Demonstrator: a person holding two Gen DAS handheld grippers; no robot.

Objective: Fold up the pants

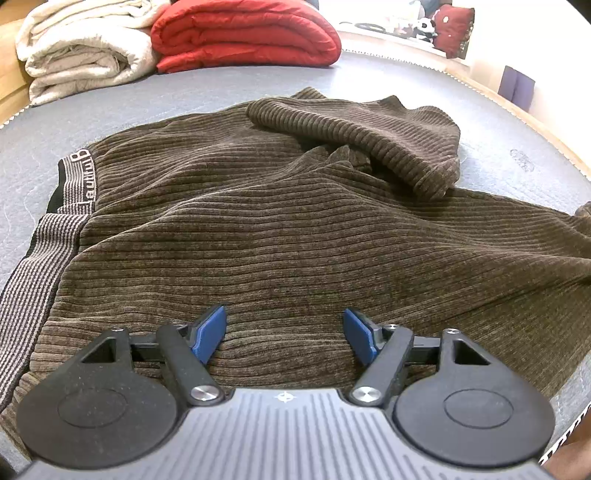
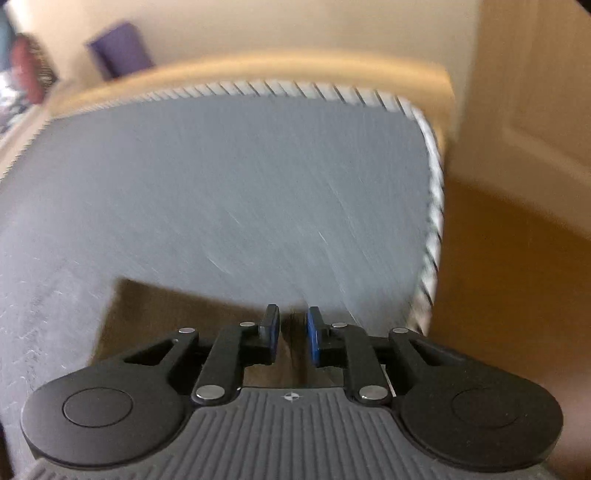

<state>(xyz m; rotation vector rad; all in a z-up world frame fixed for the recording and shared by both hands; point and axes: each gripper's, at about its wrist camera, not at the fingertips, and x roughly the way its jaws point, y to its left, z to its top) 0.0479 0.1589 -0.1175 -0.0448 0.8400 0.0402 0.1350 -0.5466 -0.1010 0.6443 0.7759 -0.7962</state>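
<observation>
Brown ribbed pants (image 1: 277, 206) lie spread over a grey mattress (image 1: 221, 88), the striped waistband (image 1: 79, 177) at the left and one leg end (image 1: 369, 136) folded back on top at the far right. My left gripper (image 1: 286, 332) hovers low over the near part of the fabric, open, its blue pads (image 1: 212, 332) wide apart. In the blurred right wrist view, my right gripper (image 2: 291, 332) has its pads close together with a strip of the brown pants (image 2: 166, 306) pinched between them, near the mattress (image 2: 240, 184) corner.
A folded red comforter (image 1: 243, 33) and a folded white blanket (image 1: 81, 48) sit at the mattress's far side. A wooden bed frame (image 2: 258, 70) rims the mattress. Orange-brown floor (image 2: 498, 258) lies past the right edge. A purple block (image 2: 118, 48) leans by the wall.
</observation>
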